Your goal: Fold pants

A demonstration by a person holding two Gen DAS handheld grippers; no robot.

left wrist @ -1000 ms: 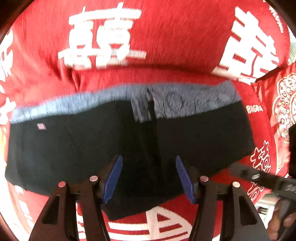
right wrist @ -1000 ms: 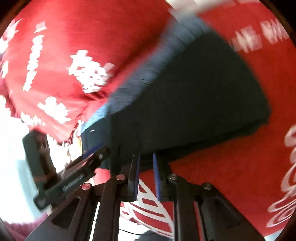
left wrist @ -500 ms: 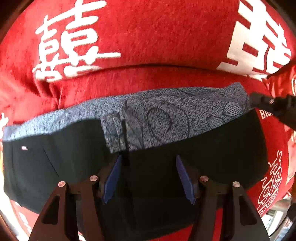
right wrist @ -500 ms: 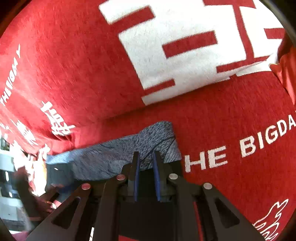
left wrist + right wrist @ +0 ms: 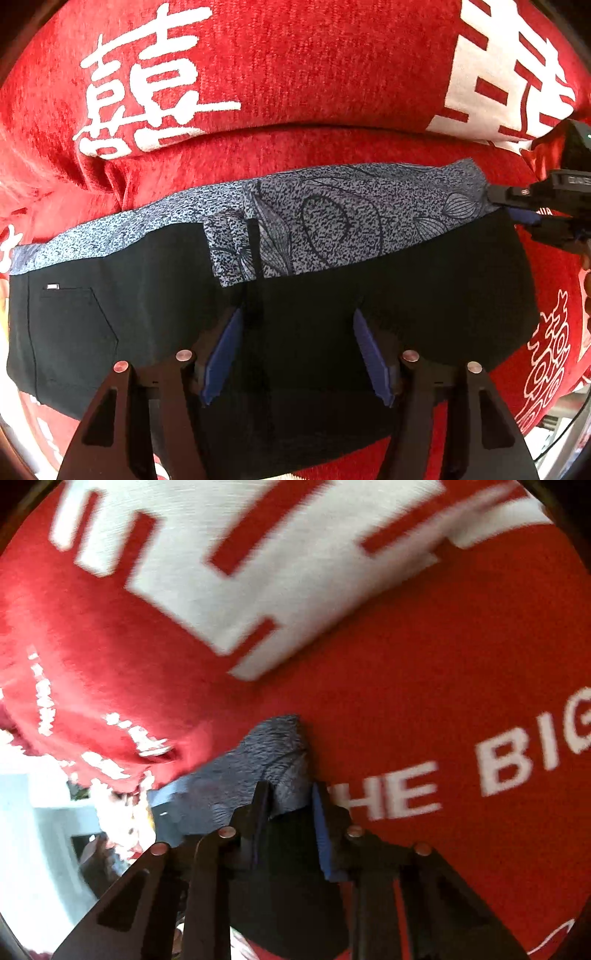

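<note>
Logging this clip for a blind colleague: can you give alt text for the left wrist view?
Black pants with a grey patterned waistband lie flat across a red blanket printed with white characters. The left tongs hang open over the pants' middle, while the right tongs sit at the waistband's right corner.

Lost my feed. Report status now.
Left gripper open above the pants. Right gripper parted at their patterned corner. Pants flat on red cover; nothing in the way.
</note>
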